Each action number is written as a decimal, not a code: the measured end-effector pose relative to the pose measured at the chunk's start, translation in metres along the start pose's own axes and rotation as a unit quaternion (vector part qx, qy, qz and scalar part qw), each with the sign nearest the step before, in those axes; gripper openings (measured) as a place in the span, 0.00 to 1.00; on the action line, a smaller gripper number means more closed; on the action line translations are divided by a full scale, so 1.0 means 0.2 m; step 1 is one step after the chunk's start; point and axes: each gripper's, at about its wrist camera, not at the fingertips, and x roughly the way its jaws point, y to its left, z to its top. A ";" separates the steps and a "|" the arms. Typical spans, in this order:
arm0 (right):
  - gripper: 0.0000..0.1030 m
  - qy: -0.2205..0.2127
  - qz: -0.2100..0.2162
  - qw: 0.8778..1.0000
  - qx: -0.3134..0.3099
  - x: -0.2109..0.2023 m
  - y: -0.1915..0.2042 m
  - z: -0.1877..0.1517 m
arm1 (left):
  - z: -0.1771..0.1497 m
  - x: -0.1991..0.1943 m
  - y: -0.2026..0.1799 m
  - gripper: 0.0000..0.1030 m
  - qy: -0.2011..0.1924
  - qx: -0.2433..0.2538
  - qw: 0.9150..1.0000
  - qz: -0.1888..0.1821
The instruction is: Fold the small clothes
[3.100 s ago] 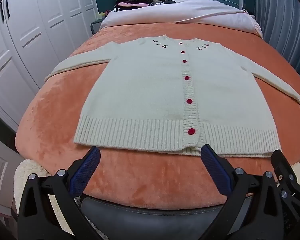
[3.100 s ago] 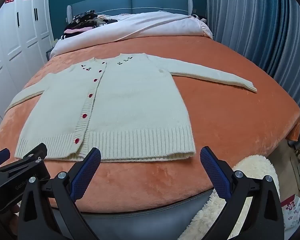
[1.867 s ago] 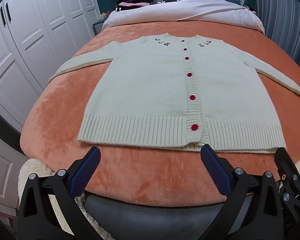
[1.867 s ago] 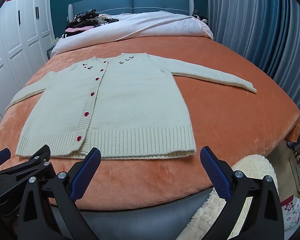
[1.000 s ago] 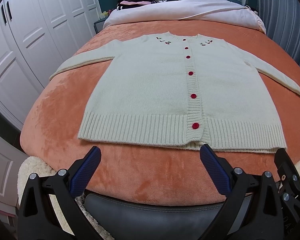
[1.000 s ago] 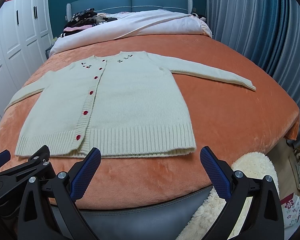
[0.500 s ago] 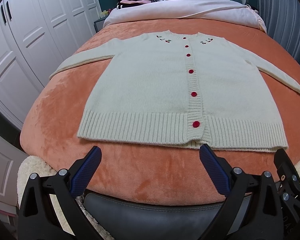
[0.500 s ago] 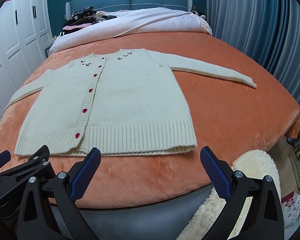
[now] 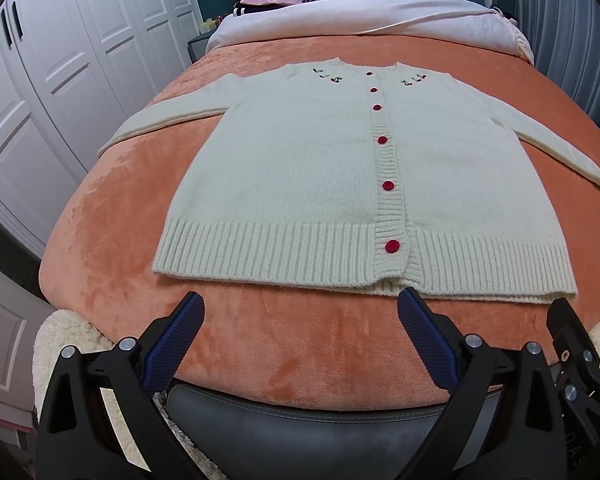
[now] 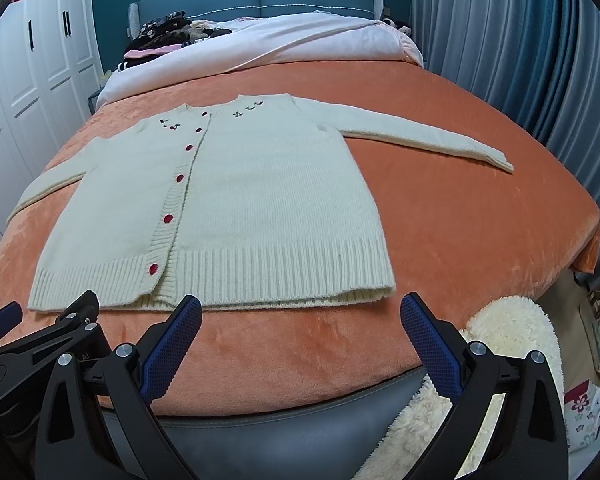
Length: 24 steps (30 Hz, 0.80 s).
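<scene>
A cream knit cardigan (image 9: 308,168) with red buttons and cherry embroidery lies flat, front up, on the orange bed cover (image 9: 112,216), both sleeves spread out sideways. It also shows in the right wrist view (image 10: 260,208). My left gripper (image 9: 300,308) is open and empty, just short of the ribbed hem near the bottom button. My right gripper (image 10: 300,312) is open and empty, just short of the hem's right half. The left gripper's body (image 10: 40,340) shows at the lower left of the right wrist view.
White wardrobe doors (image 9: 60,60) stand left of the bed. Blue curtains (image 10: 520,40) hang on the right. A pile of dark clothes (image 10: 164,36) and a pale duvet (image 10: 300,44) lie at the bed's head. A fluffy cream rug (image 10: 508,332) lies on the floor.
Both grippers have crept slightly forward and higher toward the cardigan's hem. Both stay open. The cardigan has not moved.
</scene>
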 end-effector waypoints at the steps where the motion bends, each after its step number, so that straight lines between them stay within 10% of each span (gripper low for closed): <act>1: 0.95 0.001 0.000 1.000 0.000 0.00 0.00 0.00 | 0.00 0.00 0.00 0.92 0.000 0.000 1.000 0.001; 12: 0.95 0.037 0.074 0.996 0.028 0.16 -0.15 0.06 | 0.03 0.06 0.11 0.95 0.009 -0.052 0.998 -0.037; 19: 0.95 0.022 0.053 0.985 0.166 0.54 -0.84 0.46 | 0.15 0.21 0.28 0.95 0.014 -0.110 0.993 -0.039; 24: 0.95 0.037 0.045 0.953 0.297 1.00 -1.44 0.75 | 0.25 0.32 0.30 0.95 0.014 -0.113 0.993 -0.037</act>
